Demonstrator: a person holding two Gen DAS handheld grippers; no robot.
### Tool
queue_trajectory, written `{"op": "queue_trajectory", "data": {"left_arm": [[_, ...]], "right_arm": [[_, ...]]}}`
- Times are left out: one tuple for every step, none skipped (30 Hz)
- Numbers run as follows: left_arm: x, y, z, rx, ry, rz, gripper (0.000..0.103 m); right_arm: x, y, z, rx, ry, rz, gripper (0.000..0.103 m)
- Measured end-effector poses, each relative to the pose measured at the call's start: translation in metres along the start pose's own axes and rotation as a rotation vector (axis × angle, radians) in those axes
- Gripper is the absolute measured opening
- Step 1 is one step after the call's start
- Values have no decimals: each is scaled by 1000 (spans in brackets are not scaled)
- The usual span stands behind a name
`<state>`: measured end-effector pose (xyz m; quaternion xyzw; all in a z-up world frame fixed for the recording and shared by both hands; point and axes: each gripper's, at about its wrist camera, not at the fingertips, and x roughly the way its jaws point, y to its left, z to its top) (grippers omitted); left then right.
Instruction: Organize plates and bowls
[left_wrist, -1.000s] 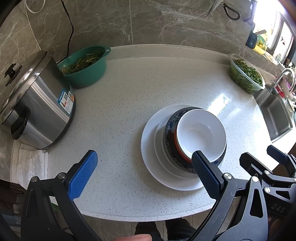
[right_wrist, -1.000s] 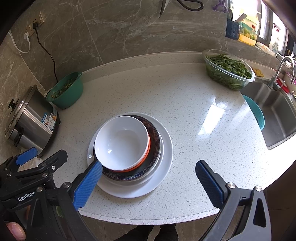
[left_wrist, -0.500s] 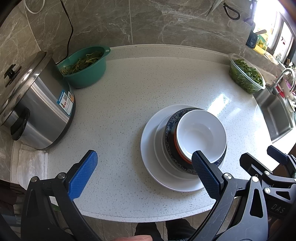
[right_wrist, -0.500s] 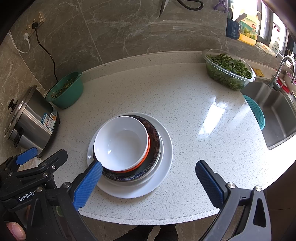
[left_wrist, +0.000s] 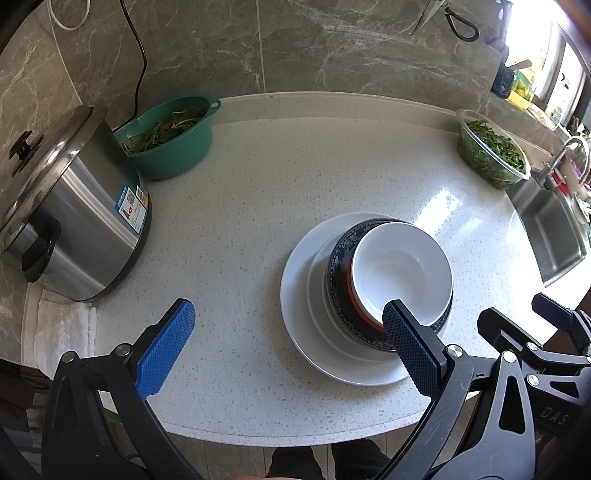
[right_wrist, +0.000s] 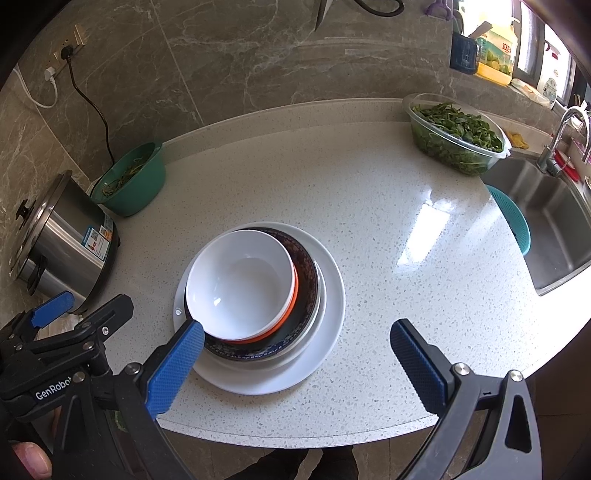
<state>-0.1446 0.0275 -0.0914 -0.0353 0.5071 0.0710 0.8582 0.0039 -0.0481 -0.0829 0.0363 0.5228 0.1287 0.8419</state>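
Observation:
A stack stands near the counter's front edge: a large white plate (left_wrist: 295, 295) (right_wrist: 328, 314), a smaller white plate, a dark blue patterned bowl (left_wrist: 338, 258) (right_wrist: 306, 266), an orange-rimmed bowl, and a white bowl (left_wrist: 402, 266) (right_wrist: 243, 280) on top. My left gripper (left_wrist: 284, 339) is open and empty, held above the front edge left of the stack. My right gripper (right_wrist: 295, 358) is open and empty, over the front edge right of the stack. Each gripper shows at the edge of the other's view.
A steel rice cooker (left_wrist: 70, 221) (right_wrist: 62, 236) stands at the left on a white towel (left_wrist: 55, 328). A green basin of greens (left_wrist: 170, 136) (right_wrist: 133, 181) sits behind it. A clear bowl of leaves (left_wrist: 491, 155) (right_wrist: 458, 136) and the sink (left_wrist: 554, 229) (right_wrist: 554, 221) are at the right.

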Motion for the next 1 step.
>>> {"op": "queue_trajectory", "data": {"left_arm": [[1,0,0,-1,4,-5,103]], "right_arm": [[0,0,0,0,0,-1,103]]}}
